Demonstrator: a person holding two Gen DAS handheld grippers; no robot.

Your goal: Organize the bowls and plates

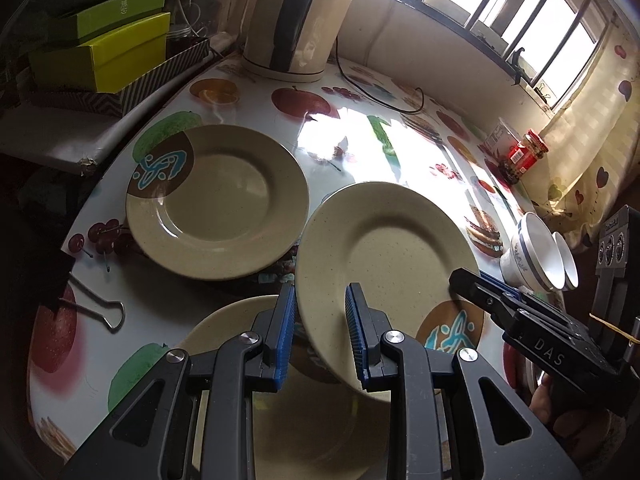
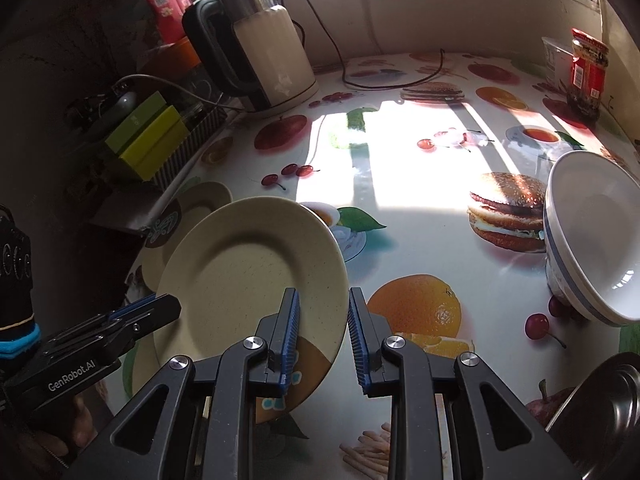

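A beige plate point(image 1: 384, 252) with a brown and blue logo is tilted up off the table, its rim between the fingers of both grippers. My left gripper point(image 1: 320, 320) stands astride its left rim, jaws apart. My right gripper point(image 2: 323, 320) stands astride its right rim point(image 2: 248, 276), jaws apart, and shows in the left wrist view point(image 1: 480, 284). A second beige plate point(image 1: 218, 202) lies flat at the back left. A third plate point(image 1: 304, 400) lies under my left gripper. Two stacked white bowls with blue rims point(image 2: 592, 236) lie tilted at the right.
A cream electric kettle point(image 2: 264, 52) with its black cord stands at the back. Green boxes point(image 1: 104, 48) sit at the left. A red jar point(image 2: 588, 72) stands at the far right. A binder clip point(image 1: 100, 308) lies at the left. A metal dish point(image 2: 604, 412) is at the bottom right.
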